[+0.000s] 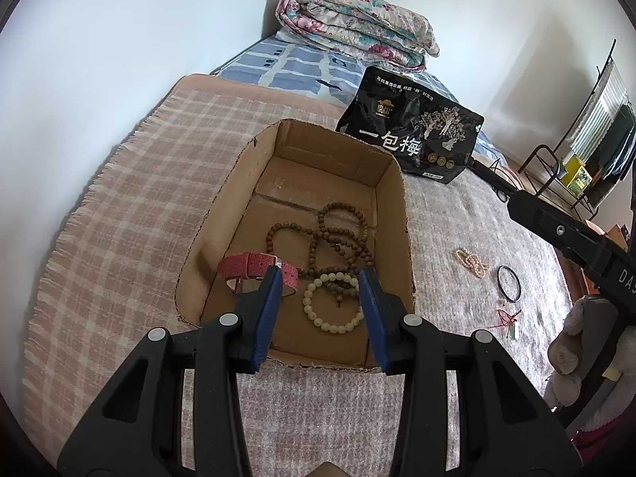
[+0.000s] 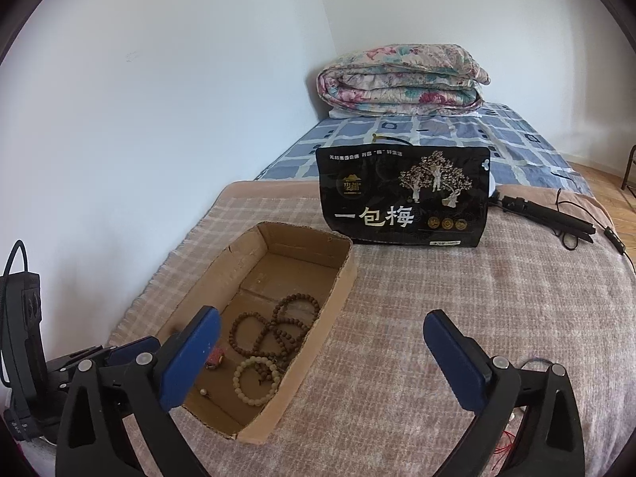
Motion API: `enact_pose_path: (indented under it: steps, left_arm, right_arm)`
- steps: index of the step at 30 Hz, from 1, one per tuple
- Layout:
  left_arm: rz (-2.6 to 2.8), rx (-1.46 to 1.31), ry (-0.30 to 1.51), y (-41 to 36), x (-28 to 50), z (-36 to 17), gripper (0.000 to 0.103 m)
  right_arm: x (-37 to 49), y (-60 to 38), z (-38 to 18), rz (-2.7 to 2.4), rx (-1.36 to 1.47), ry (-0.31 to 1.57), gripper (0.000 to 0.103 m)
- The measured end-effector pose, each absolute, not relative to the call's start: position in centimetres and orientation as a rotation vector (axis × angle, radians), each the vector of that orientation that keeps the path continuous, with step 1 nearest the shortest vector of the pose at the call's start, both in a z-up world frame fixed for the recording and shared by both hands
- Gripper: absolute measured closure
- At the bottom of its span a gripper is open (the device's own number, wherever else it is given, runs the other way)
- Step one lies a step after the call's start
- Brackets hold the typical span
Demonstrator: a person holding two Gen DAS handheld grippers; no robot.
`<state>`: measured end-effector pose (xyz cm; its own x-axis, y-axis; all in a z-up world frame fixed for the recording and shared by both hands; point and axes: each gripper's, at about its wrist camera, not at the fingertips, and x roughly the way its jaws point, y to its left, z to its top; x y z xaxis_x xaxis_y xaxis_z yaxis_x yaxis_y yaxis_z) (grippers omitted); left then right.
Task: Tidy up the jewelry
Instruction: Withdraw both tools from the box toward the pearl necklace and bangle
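Observation:
An open cardboard box sits on the bed. In it lie a pink watch, a long brown bead string and a pale bead bracelet. My left gripper is open and empty over the box's near end, above the bracelet. Right of the box on the blanket lie a pearl bracelet, a black ring bangle and a red-corded charm. My right gripper is open wide and empty, above the blanket beside the box.
A black snack bag stands behind the box. A folded floral quilt lies at the bed's far end. A black tripod with cable lies at the right. A wall runs along the left.

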<state>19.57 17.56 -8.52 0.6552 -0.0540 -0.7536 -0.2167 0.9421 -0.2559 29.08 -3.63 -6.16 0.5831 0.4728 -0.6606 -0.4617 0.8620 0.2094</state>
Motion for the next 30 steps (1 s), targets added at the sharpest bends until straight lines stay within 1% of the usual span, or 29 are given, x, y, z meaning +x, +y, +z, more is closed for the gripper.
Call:
enact_pose_path:
  steps: [18,30]
  left_arm:
    - [-0.014,-0.312,0.854,10.6,22.3,-7.1,0.063]
    - [-0.101,-0.279,0.89,3.7,25.5,-8.2,0.063]
  right_arm:
    - [30.2,-16.7,-4.9,0.34,0.11,0.763,0.0]
    - [31.3,-24.6,-6.4,0.237,0.157,0.817,0.001]
